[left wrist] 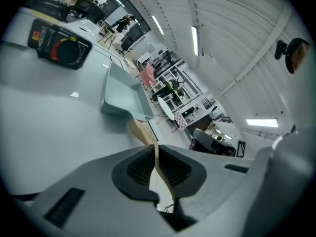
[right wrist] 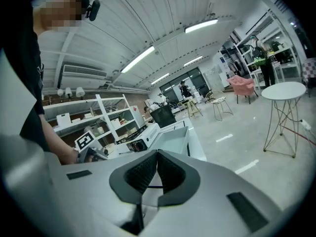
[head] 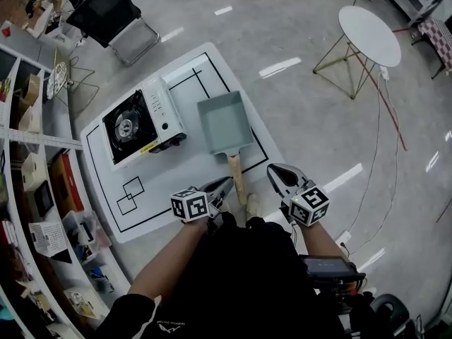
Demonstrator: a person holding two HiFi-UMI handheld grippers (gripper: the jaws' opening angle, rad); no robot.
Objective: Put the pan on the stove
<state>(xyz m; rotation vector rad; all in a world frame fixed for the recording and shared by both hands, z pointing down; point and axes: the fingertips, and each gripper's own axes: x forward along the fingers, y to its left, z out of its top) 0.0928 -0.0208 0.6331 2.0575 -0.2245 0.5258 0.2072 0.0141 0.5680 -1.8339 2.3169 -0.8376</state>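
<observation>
A grey-green rectangular pan (head: 224,124) lies on the white table (head: 162,210), its wooden handle (head: 236,179) pointing toward me. The portable gas stove (head: 138,126) stands to the pan's left, its burner bare. My left gripper (head: 222,186) is shut and empty, its tip just left of the handle's end. In the left gripper view the handle (left wrist: 140,131) and pan (left wrist: 126,95) lie straight ahead of the left gripper (left wrist: 156,149), with the stove's knob (left wrist: 59,46) to the left. My right gripper (head: 281,178) hangs shut and empty right of the handle. The right gripper view shows the right gripper (right wrist: 157,154) facing the pan (right wrist: 173,141) and stove (right wrist: 143,136).
Black lines mark boxes on the table top. A round white side table (head: 369,34) stands on the floor at the far right, with cables (head: 385,119) trailing from it. A black folding chair (head: 116,20) is beyond the stove. Shelves (head: 35,154) full of items run along the left.
</observation>
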